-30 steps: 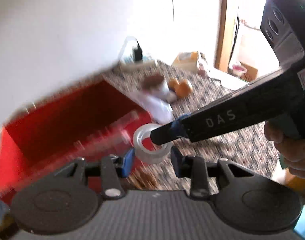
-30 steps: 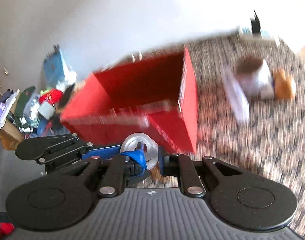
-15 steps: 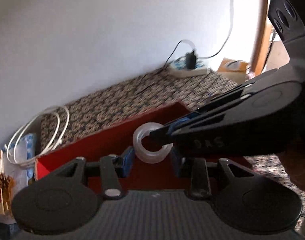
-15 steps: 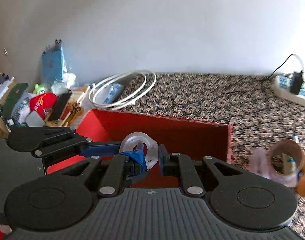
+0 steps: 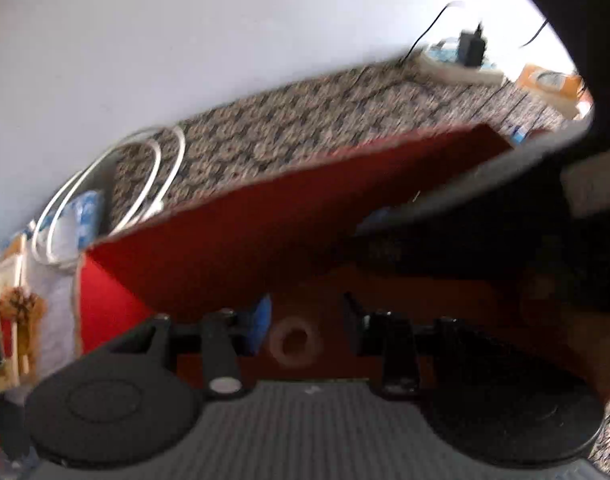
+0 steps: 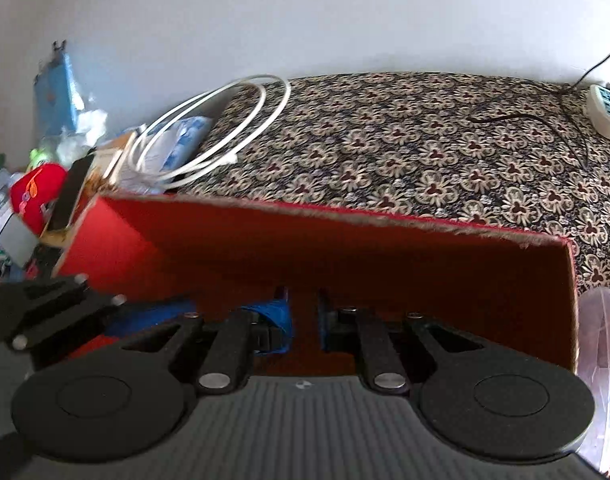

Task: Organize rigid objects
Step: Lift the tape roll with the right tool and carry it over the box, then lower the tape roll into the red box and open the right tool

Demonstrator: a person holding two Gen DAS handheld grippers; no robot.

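Tape roll (image 5: pixel 293 342), clear and ring-shaped, lies on the floor of the red box (image 5: pixel 265 240), between the two fingers of the left gripper (image 5: pixel 305 326), and the fingers stand apart from it on both sides, so this claw is released and holds nothing. Right gripper (image 6: pixel 303 320) also points down into the same red box and its blue-padded fingers are clenched together with nothing between them that I can see. Behind the box a patterned cloth (image 6: pixel 425 148) covers the surface, and a coiled white cable (image 6: pixel 209 132) lies at its left edge.
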